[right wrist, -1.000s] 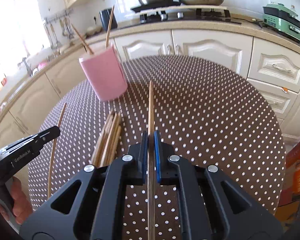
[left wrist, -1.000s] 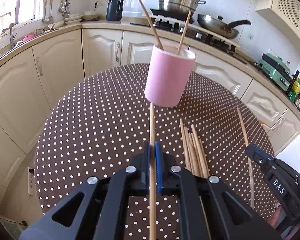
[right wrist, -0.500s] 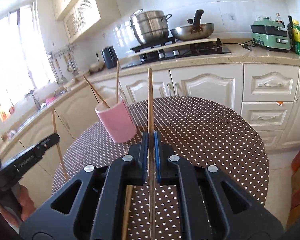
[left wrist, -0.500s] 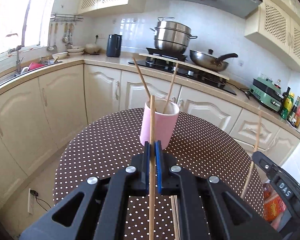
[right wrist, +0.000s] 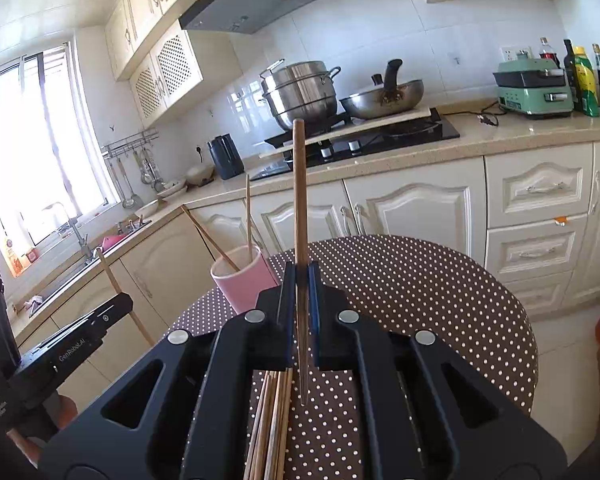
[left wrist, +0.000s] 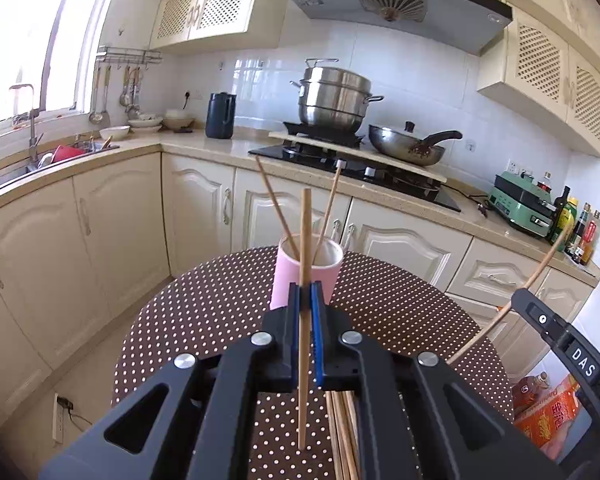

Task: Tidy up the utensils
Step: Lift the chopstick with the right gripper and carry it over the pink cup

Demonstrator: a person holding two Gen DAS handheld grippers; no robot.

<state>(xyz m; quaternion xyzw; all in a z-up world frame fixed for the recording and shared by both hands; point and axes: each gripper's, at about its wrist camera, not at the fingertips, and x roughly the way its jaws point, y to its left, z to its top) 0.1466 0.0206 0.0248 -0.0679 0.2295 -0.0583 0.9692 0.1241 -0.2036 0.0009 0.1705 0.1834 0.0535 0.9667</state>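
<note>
Left wrist view: the left gripper (left wrist: 305, 300) clamps a pale chopstick (left wrist: 305, 264), raised above the table (left wrist: 204, 320) in front of the pink cup (left wrist: 284, 280) near the table's far edge.

Right wrist view: the right gripper (right wrist: 299, 280) pinches a darker brown chopstick (right wrist: 299, 200) upright; a bundle of chopsticks (right wrist: 274, 420) lies on the table below.

Cup (left wrist: 307, 270) on table (left wrist: 204, 320) (two chopsticks (left wrist: 274, 204) inside).

Both grippers are built from matte black plastic with triangular cut-outs in the frame. Four round silver screw heads are set across each body, and blue pads line the inner faces of the fingers. The left gripper (left wrist: 305, 300) is lettered "GenRobot.AI" in white on its side; the right gripper (right wrist: 299, 280) is marked "DAS". Bare skin of a hand (right wrist: 62, 414) is seen beneath the left one.
</note>
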